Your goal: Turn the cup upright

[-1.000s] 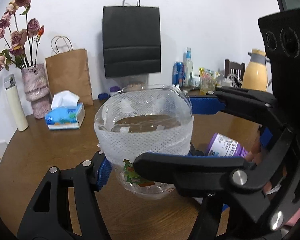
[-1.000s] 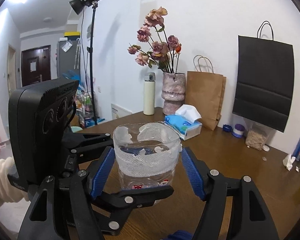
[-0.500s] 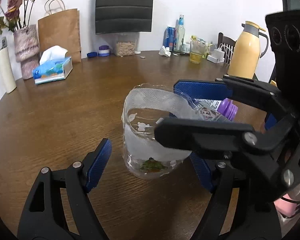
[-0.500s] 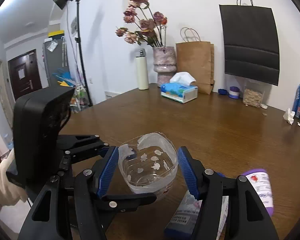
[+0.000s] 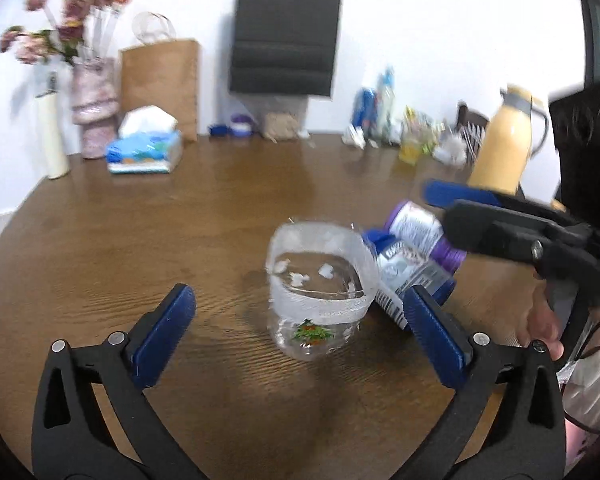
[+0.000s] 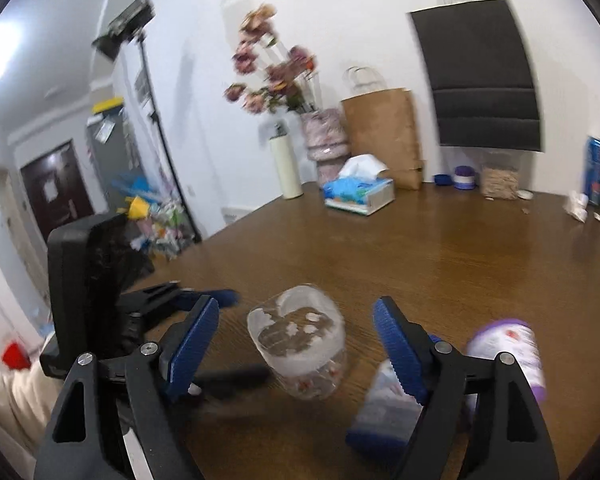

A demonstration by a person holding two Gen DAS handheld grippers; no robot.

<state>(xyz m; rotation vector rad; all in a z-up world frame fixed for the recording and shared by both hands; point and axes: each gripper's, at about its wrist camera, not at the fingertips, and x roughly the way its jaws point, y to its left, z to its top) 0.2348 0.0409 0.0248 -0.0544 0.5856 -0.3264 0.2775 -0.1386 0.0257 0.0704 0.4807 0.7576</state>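
A clear plastic cup [image 5: 320,292] with a white mesh band and a small tree sticker stands upright, mouth up, on the brown table [image 5: 180,220]. It also shows in the right wrist view [image 6: 300,348]. My left gripper [image 5: 300,328] is open, its blue pads apart on either side of the cup, not touching it. My right gripper [image 6: 296,348] is open too, with the cup between its pads and free of them. The right gripper shows from the side in the left wrist view [image 5: 508,224].
A purple-capped bottle [image 5: 424,232] and a blue-capped bottle [image 5: 404,280] lie just right of the cup. A tissue box [image 5: 144,152], flower vase [image 5: 96,112], paper bags [image 5: 160,80], yellow jug [image 5: 504,148] and small items stand along the far edge.
The cup came down from mid-air onto the table and stands there. Both grippers opened, let go of it and drew back.
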